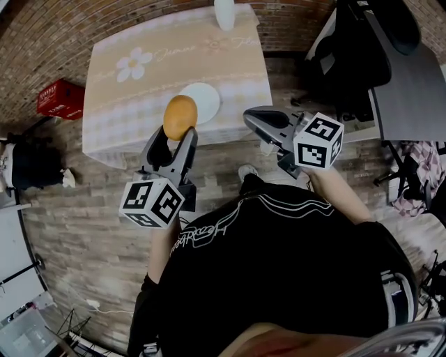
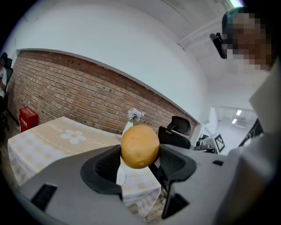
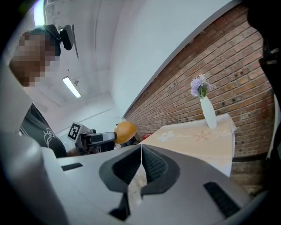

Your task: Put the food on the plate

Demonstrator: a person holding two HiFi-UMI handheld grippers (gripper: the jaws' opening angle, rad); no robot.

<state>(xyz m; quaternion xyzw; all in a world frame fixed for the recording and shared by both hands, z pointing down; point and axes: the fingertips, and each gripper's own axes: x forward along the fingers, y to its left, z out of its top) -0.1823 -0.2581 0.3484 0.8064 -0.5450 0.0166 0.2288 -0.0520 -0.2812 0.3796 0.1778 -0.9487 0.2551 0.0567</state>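
Observation:
An orange-yellow round fruit [image 1: 180,116] is clamped between the jaws of my left gripper [image 1: 178,137], which is shut on it and held in the air just short of the table's near edge. The same fruit [image 2: 139,146] fills the gap between the black pads in the left gripper view and shows as a small orange ball [image 3: 125,131] in the right gripper view. A white plate [image 1: 204,99] lies on the table right behind the fruit, partly hidden by it. My right gripper [image 1: 252,118] is shut with nothing in it, to the right of the plate.
The table [image 1: 125,104] wears a beige checked cloth with a flower print. A white vase [image 1: 224,14] with purple flowers stands at its far edge. A red box [image 1: 59,98] sits on the floor at left. Black office chairs [image 1: 355,56] and a grey desk [image 1: 411,90] stand at right.

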